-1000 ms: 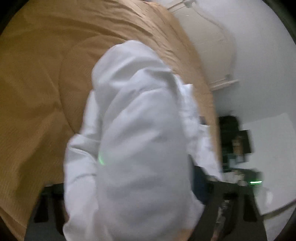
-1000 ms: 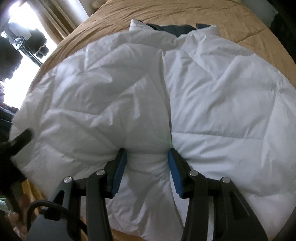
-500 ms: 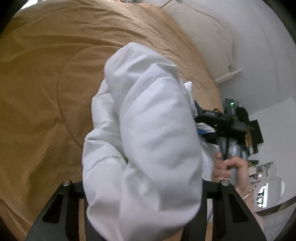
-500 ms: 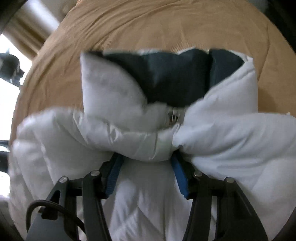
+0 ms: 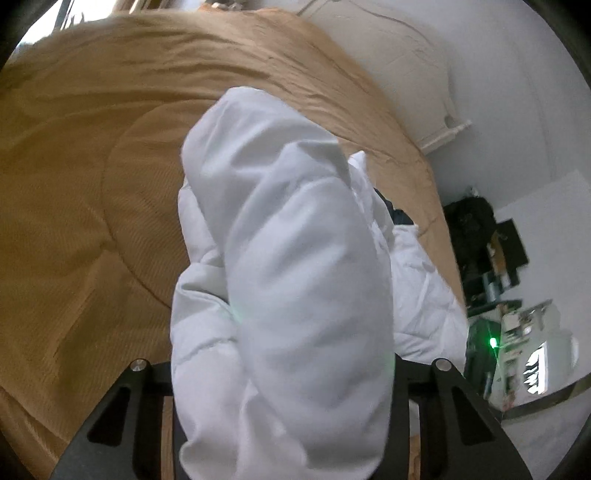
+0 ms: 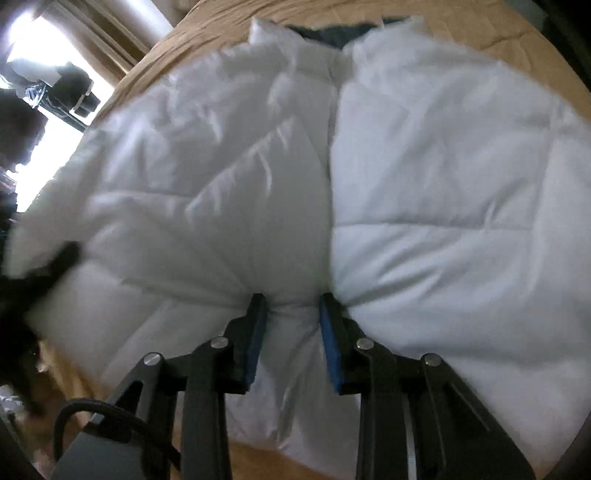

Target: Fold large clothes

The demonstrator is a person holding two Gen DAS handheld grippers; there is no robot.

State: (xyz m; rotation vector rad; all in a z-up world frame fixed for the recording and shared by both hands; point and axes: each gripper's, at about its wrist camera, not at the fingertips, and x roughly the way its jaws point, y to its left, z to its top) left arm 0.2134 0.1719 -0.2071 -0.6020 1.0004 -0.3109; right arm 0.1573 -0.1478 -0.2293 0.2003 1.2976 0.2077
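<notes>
A white puffer jacket (image 6: 424, 177) lies spread, front up, on a tan bedspread (image 6: 480, 26), with its dark inner collar (image 6: 332, 31) at the far end. My right gripper (image 6: 291, 301) pinches a fold beside the front seam near the hem. Its blue pads (image 6: 258, 332) press the fabric and are still closing. In the left wrist view a thick white sleeve (image 5: 295, 277) of the jacket fills the gap of my left gripper (image 5: 284, 365). It is raised off the bed, the jaws are closing on it, and the fingertips are hidden under the fabric.
The tan bedspread (image 5: 92, 184) runs far to the left and ahead. A white wall (image 5: 498, 74) and dark shelves with clutter (image 5: 491, 258) stand at the right. A bright window with curtains (image 6: 55, 48) and a dark blurred shape (image 6: 44, 273) are at the left.
The right view swung to the dark collar half a second ago and is back over the lower front, with the pads closer together. The hand and gripper seen beside the sleeve have left the left view.
</notes>
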